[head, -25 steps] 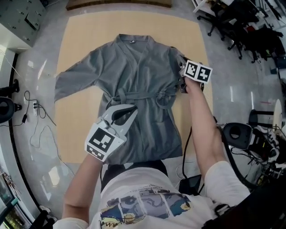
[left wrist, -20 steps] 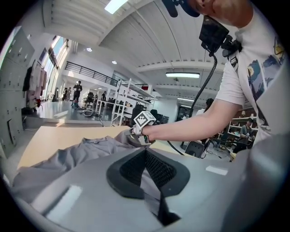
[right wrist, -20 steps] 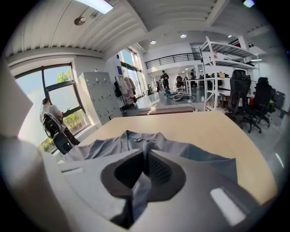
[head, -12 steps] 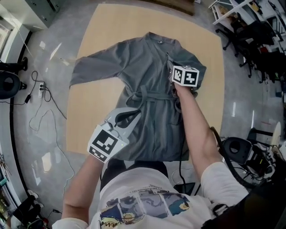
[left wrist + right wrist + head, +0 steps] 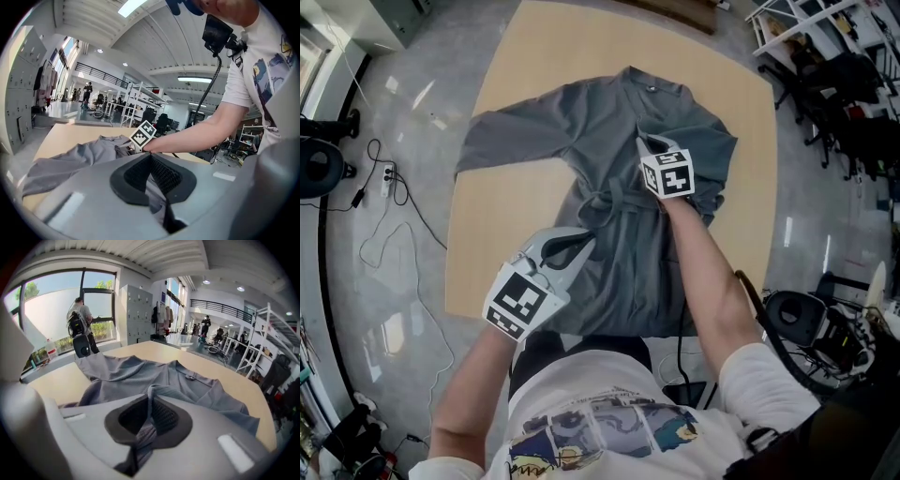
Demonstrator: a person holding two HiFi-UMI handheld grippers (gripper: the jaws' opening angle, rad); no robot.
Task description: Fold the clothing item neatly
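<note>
A grey robe (image 5: 609, 117) lies face up on the wooden table (image 5: 534, 56), with its left sleeve (image 5: 511, 136) spread out to the side. My right gripper (image 5: 644, 142) hangs over the robe's chest, shut on a fold of the right sleeve that it has drawn across the body; ribbed grey cloth shows between its pads (image 5: 161, 416). My left gripper (image 5: 581, 240) sits at the robe's left edge just below the tied belt (image 5: 605, 202), jaws shut, a thin strip of grey cloth showing in their gap (image 5: 154, 199). The right gripper's marker cube (image 5: 142, 135) shows beyond it.
The table's near edge (image 5: 487, 314) runs just under my left hand. Office chairs and racks (image 5: 825, 84) crowd the floor to the right, a black stool (image 5: 797, 309) stands near my right elbow, and cables with a power strip (image 5: 380, 183) lie on the floor at left.
The right gripper has swung left from the robe's right shoulder to over the chest, dragging the sleeve fold with it. The left gripper has shifted a little toward the robe's middle.
</note>
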